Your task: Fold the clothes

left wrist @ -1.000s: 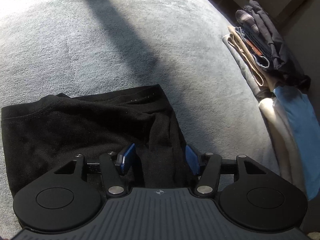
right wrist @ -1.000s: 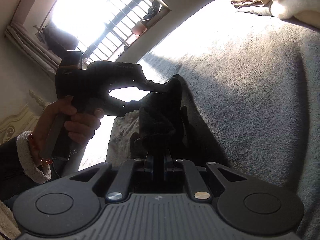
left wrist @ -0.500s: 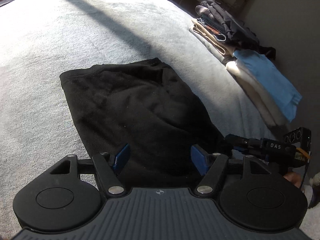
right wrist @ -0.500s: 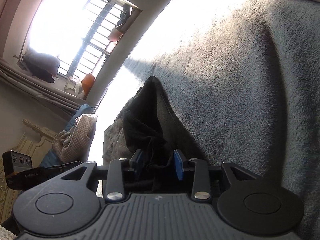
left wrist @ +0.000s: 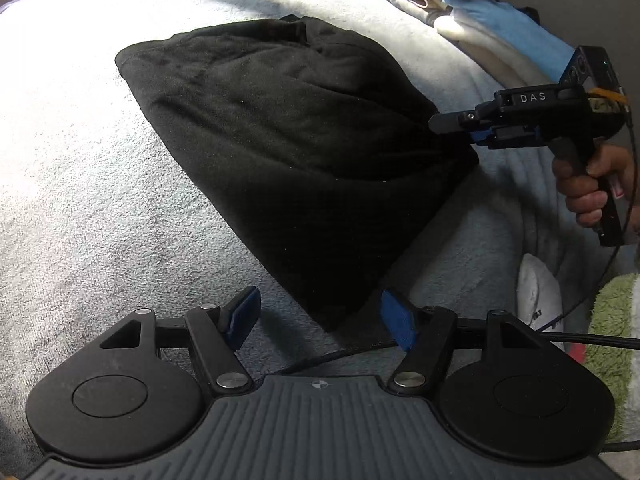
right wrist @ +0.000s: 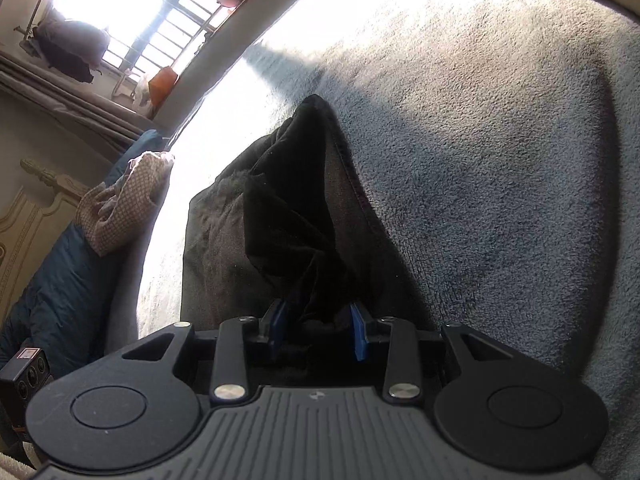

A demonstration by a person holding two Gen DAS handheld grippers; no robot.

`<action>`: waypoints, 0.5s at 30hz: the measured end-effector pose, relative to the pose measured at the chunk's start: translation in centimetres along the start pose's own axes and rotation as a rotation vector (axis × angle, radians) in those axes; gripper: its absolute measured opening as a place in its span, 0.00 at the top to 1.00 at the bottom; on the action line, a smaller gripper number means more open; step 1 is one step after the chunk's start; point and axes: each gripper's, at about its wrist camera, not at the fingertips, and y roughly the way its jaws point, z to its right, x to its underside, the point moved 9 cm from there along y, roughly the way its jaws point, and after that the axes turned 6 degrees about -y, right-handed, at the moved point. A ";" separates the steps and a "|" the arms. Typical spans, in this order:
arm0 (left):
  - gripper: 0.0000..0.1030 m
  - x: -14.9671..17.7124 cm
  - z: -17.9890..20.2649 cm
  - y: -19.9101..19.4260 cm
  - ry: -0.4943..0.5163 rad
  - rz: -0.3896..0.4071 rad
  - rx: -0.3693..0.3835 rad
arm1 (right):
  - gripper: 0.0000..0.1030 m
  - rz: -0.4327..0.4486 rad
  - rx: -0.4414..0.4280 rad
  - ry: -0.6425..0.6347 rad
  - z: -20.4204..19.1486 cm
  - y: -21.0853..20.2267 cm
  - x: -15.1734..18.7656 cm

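Note:
A black garment [left wrist: 300,140] lies folded on the grey blanket [left wrist: 80,200]. My left gripper [left wrist: 320,314] is open. The garment's near corner lies on the bed between its blue pads [left wrist: 244,312] without touching them. At the garment's right corner, a hand [left wrist: 588,192] holds my right gripper [left wrist: 456,128]. In the right wrist view a raised fold of the black garment [right wrist: 288,220] runs into my right gripper [right wrist: 318,322]. Its jaws are closing and both pads press on the bunched cloth.
A stack of folded clothes [left wrist: 500,28], blue and cream on top, lies along the far right of the bed. A green towel [left wrist: 616,320] and a black cable [left wrist: 344,354] are near me. Blue bedding [right wrist: 60,280] and a checked cloth [right wrist: 124,200] lie towards the window.
My left gripper has drawn back off the garment, from over its middle to its near corner, and swung right. The right gripper's jaws parted from fully shut, then narrowed on the cloth.

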 end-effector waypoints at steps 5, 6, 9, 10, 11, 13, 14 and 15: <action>0.35 -0.4 -0.6 0.3 -0.083 0.013 0.033 | 0.93 0.048 0.039 -0.046 -0.6 -1.9 0.0; 0.35 -0.5 -0.7 0.3 -0.097 0.015 0.041 | 0.93 0.058 0.043 -0.044 -0.5 -2.2 0.0; 0.35 -0.7 -1.0 0.5 -0.141 0.013 0.066 | 0.94 0.076 0.049 -0.021 0.2 -2.8 0.3; 0.36 -0.7 -1.0 0.6 -0.149 0.010 0.072 | 0.94 0.084 0.045 -0.015 0.3 -3.0 0.2; 0.37 -0.8 -1.0 0.7 -0.157 0.007 0.078 | 0.94 0.095 0.043 -0.015 0.3 -3.1 0.1; 0.37 -0.7 -0.9 0.8 -0.166 0.003 0.088 | 0.94 0.118 0.041 -0.023 0.1 -3.5 -0.1; 0.38 -0.7 -0.8 0.9 -0.170 0.001 0.094 | 0.94 0.128 0.043 -0.027 0.1 -3.7 -0.2; 0.38 -0.7 -0.8 0.9 -0.173 -0.001 0.099 | 0.94 0.137 0.046 -0.030 0.1 -3.9 -0.3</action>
